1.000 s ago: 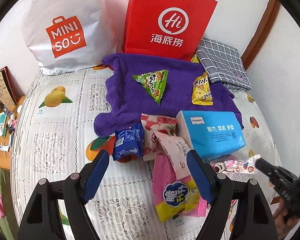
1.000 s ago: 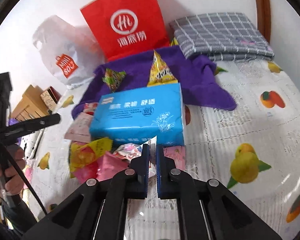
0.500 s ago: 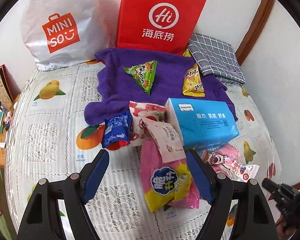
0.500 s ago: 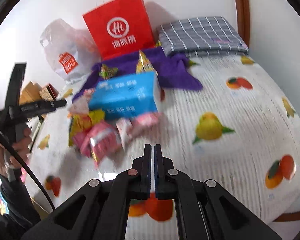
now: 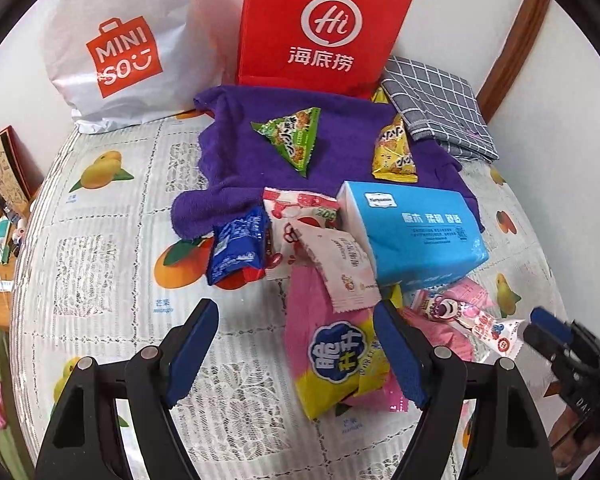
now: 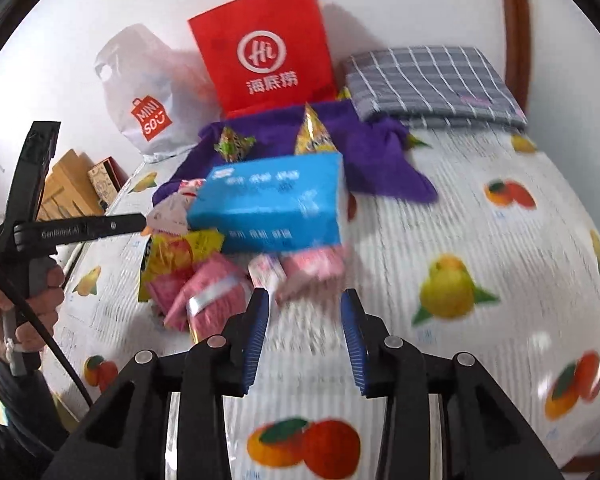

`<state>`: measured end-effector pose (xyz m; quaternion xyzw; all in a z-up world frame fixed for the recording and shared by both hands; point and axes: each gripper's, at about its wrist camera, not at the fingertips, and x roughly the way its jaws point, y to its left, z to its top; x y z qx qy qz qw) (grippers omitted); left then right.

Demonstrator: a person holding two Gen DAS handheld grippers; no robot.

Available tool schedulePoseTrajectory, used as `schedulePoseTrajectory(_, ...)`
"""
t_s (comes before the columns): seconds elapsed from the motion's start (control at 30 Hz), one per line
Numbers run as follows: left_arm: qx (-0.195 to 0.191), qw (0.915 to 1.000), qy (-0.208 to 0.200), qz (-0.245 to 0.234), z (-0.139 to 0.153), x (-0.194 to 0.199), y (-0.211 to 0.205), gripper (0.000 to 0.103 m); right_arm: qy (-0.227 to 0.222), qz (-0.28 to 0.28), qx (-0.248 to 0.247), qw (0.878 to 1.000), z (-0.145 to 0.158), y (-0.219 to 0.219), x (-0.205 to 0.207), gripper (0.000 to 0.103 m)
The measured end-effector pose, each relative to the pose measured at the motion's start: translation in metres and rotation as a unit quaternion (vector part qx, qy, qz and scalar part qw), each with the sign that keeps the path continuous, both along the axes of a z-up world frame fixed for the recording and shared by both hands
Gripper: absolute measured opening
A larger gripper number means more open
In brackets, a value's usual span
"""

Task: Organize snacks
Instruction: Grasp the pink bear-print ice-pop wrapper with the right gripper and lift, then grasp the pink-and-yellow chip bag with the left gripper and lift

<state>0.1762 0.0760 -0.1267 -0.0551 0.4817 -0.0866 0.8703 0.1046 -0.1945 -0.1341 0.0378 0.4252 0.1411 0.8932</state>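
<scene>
Fruit-print lace tablecloth (image 5: 100, 264), bags against the wall. Snack packets heaped beside a blue tissue pack (image 5: 412, 232); two lie on a purple towel (image 5: 236, 152). Left gripper (image 5: 296, 348) spread above the pink-yellow crisp bag (image 5: 336, 356). Right gripper (image 6: 304, 336) spread, empty, near the pink wrappers (image 6: 312, 268). Best pinch one packet's edge, not the pile.

The right wrist view is smeared by motion blur: the print on the tissue box (image 6: 272, 208) and the pink packets (image 6: 300, 266) below it cannot be read. In the left wrist view the right gripper (image 5: 540, 326) is cut off by the frame's edge, so its jaws cannot be judged there. The tissue box (image 5: 412, 232) covers part of the pink packets (image 5: 460, 304), and a yellow packet (image 5: 379, 96) is mostly hidden behind the red bag (image 5: 320, 28).
</scene>
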Motion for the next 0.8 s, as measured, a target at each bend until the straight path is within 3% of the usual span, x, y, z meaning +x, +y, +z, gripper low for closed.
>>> schedulePoseTrajectory(0.3, -0.014, 0.9997, 0.012, 0.014, -0.009, 0.009, 0.006, 0.078, -0.017, 0.073, -0.035, 0.997, 0.008, 0.042, 0.033, 0.038)
schedulePoseTrajectory(0.43, -0.010, 0.9998, 0.015, 0.012, -0.012, 0.009, 0.007, 0.078, 0.033, 0.096, -0.078, 0.992, -0.019, 0.059, 0.052, 0.035)
schedulePoseTrajectory(0.47, -0.010, 0.9998, 0.016, 0.012, -0.013, 0.009, 0.008, 0.078, 0.050, 0.102, -0.085, 0.990, -0.028, 0.060, 0.054, 0.029)
schedulePoseTrajectory(0.57, -0.012, 0.9996, 0.017, 0.017, -0.014, 0.008, 0.013, 0.078, 0.071, 0.113, -0.094, 0.987, -0.045, 0.059, 0.049, 0.025)
schedulePoseTrajectory(0.8, -0.021, 0.9994, 0.018, 0.020, -0.016, 0.006, 0.017, 0.078, 0.046, 0.096, -0.073, 0.992, -0.048, 0.033, 0.015, 0.018)
